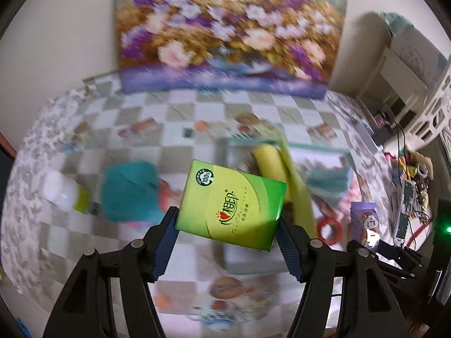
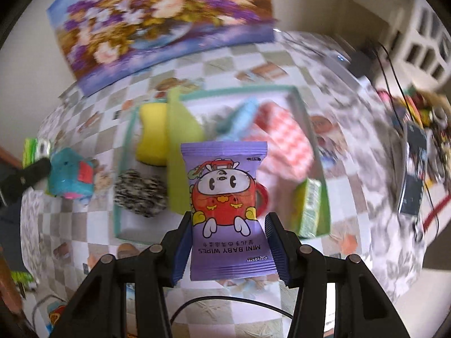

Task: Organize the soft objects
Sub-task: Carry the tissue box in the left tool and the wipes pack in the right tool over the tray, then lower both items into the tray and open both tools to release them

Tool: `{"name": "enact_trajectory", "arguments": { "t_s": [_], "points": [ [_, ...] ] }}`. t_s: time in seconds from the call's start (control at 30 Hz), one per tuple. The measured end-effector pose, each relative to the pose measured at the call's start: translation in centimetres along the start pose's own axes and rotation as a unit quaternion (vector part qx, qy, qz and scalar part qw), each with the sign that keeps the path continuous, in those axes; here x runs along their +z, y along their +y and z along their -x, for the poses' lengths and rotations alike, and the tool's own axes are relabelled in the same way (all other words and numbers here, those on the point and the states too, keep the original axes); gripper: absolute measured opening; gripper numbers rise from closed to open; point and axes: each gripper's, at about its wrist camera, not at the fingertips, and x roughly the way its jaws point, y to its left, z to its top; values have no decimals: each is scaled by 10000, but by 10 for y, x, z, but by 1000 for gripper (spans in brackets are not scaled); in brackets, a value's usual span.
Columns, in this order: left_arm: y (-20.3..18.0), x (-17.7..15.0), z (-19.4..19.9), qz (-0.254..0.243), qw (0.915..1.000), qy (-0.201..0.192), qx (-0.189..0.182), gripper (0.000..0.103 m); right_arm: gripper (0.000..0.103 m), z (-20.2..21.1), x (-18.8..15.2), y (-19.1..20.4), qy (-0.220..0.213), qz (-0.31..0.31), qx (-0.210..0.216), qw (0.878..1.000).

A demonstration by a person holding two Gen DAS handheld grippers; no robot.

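My left gripper [image 1: 227,219] is shut on a green tissue pack [image 1: 231,205], held tilted above the checked tablecloth. My right gripper [image 2: 228,219] is shut on a purple baby wipes pack [image 2: 225,211], pinched by its sides over the near edge of a teal-rimmed tray [image 2: 298,98]. The tray holds a yellow sponge [image 2: 152,138], a lime-green sheet [image 2: 180,155], a black-and-white fuzzy piece [image 2: 139,194], a blue cloth [image 2: 239,118], a red checked cloth [image 2: 282,140] and a green pack [image 2: 308,205]. A teal plush toy [image 2: 70,177] lies left of the tray.
A flower painting [image 1: 225,28] leans on the wall behind the table. A white bottle [image 1: 62,191] lies left of the teal plush toy [image 1: 129,191]. A red ring [image 1: 328,229] lies in the tray. Cables and small clutter [image 2: 417,140] crowd the table's right end.
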Motion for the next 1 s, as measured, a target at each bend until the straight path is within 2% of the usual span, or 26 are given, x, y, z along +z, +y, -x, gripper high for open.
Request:
{"name": "enact_trajectory", "arguments": {
  "t_s": [0.23, 0.33, 0.4, 0.5, 0.67, 0.87, 1.0],
  "points": [
    [-48, -23, -49, -14, 9987, 493, -153, 68, 54, -12, -3, -21, 59, -526, 6, 9986],
    [-55, -23, -55, 4, 9988, 478, -112, 68, 54, -19, 0, -23, 61, -676, 82, 9977],
    [-56, -22, -60, 23, 9990, 446, -92, 68, 54, -22, 2, -22, -6, -667, 186, 9976],
    [-57, -23, -73, -17, 9991, 400, -111, 68, 54, -30, 5, -18, -60, -587, 116, 9982],
    [-51, -24, -97, 126, 9978, 631, -138, 68, 54, -43, 8, -21, 9, -601, 83, 9982],
    [-46, -25, -102, 179, 9975, 654, -194, 68, 54, -57, 7, -21, 90, -463, -53, 9989],
    [-42, -25, -102, 298, 9965, 723, -305, 68, 54, -62, 6, -23, 139, -508, 10, 9986]
  ]
}}
